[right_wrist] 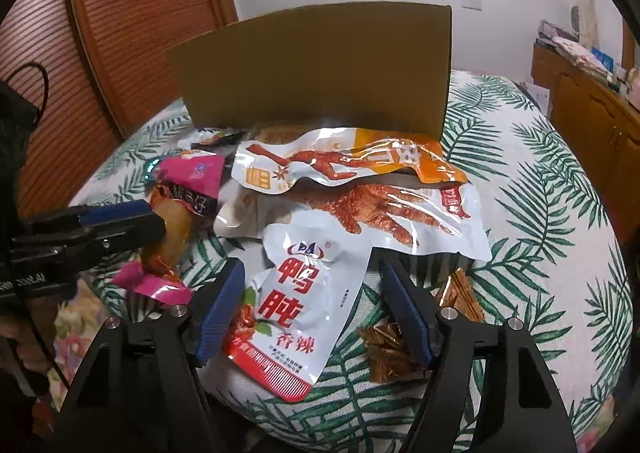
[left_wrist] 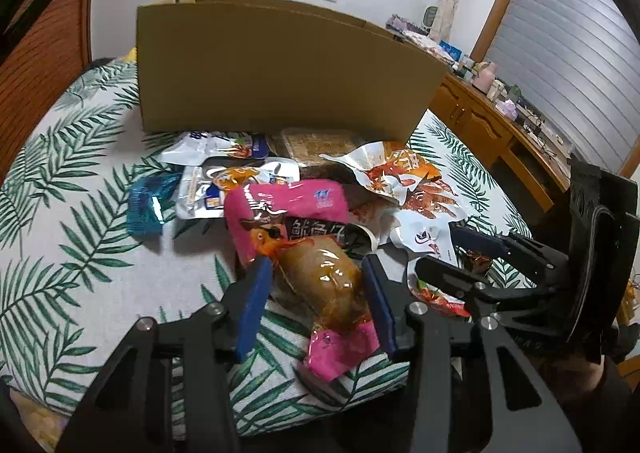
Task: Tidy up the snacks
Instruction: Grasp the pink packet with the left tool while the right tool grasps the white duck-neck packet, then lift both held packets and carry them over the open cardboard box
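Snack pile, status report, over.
Left tongs open around pink squid packet. Right tongs open around white duck-gizzard pouch. Cardboard box behind pile, nothing blocking.

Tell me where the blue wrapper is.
In the left wrist view, the blue wrapper lies on the leaf-print cover, left of the snack pile, beside a silver packet and in front of the cardboard box.
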### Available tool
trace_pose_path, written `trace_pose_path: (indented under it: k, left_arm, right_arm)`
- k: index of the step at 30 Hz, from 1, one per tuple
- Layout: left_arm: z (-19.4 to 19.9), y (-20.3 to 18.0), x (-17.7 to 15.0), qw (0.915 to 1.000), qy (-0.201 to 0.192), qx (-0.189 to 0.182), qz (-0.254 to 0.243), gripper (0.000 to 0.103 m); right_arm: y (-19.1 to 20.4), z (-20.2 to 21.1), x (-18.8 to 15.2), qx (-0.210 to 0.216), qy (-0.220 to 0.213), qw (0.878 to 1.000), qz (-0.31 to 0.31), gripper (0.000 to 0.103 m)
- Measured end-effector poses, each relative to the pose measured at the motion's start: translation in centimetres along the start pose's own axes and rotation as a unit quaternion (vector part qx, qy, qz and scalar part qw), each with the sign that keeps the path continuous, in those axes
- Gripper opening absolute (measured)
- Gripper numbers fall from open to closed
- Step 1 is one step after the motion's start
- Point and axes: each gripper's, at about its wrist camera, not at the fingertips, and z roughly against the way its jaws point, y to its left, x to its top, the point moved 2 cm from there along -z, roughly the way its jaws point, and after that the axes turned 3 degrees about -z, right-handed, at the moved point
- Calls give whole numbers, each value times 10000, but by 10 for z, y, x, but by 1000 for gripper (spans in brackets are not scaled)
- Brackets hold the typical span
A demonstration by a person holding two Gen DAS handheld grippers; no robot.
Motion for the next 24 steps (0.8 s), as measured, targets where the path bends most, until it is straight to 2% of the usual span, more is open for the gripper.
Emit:
trace_pose_path:
  k: [2,5,7,8,9,13,14,16,22,24]
  left_arm:
    - [-6,-1,2,9999,124,68,-1,58]
    - [-15,-1,0,9995,257,195,-47,59]
    - [-15,-1,-5,9997,212,124,-68,58]
    - [-14,0,-6,9997,193,118,-90,56]
    - [-13,0,-8,9997,189,108,-97,49]
    - [-8,5,-10,9999,139,34,-38,42]
    - [-6,6,-11,9999,102,4,-20,40]
    - [-3,9,-12,10000,38,4,6,39]
    - [8,11,-14,9999,-142,30,38,39]
    - [12,12,-14,9997,-219,-12,69,39]
  right_arm:
    - [-1,-4,3,-41,61,10000,9,73]
    - [0,-9,5,-144,152,9997,137,73]
    - [2,-11,4,-203,207,9993,249,74]
    - [3,-12,4,-225,223,9990,299,74]
    - [4,-12,4,-227,255,9989,324,74]
    - [9,-15,3,-428,319,9970,552,72]
    - [9,-15,3,-440,316,9968,586,69]
    - [9,-14,4,-441,310,9967,603,55]
    - [12,-9,4,-437,226,9964,689,47]
    - [13,-5,5,-427,159,9964,718,40]
